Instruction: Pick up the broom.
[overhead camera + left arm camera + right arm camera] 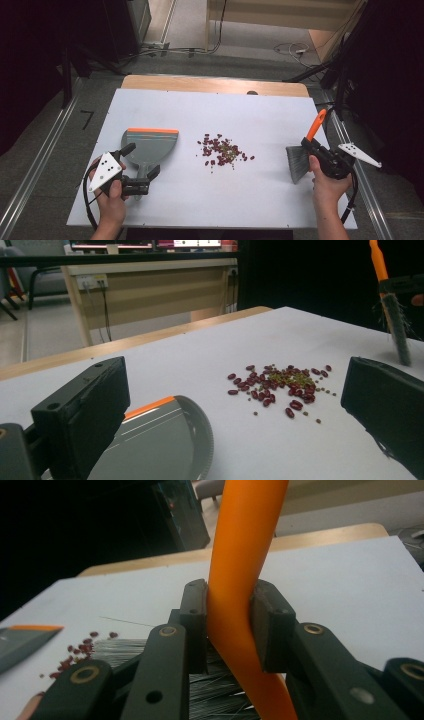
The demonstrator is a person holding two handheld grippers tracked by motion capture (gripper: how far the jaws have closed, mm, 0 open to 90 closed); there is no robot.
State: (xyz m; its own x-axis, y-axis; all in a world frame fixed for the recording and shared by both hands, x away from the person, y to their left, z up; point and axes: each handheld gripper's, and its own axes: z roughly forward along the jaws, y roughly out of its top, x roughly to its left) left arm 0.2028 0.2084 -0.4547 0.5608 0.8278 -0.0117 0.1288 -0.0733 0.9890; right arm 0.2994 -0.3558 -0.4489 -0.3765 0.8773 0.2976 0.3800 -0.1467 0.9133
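A grey dustpan [150, 144] with an orange front lip lies flat at the left of the white table; it also shows as the dustpan [165, 440] and the dustpan [22, 640]. My left gripper [141, 160] stands open, its jaws wide apart on either side of the pan's rear end near the handle. A loose pile of red and green beans [222, 150] lies mid-table, seen too as the beans [282, 385] and the beans [80, 652]. At the right, my right gripper [230, 600] is shut on the orange handle of a brush [299, 161], grey bristles pointing down at the table.
The white table top [165, 210] has a wooden strip [215, 84] along its far edge. Metal rails run beside the table on both sides. Cables lie on the floor beyond. A wide bare stretch separates the beans from the brush [397, 327].
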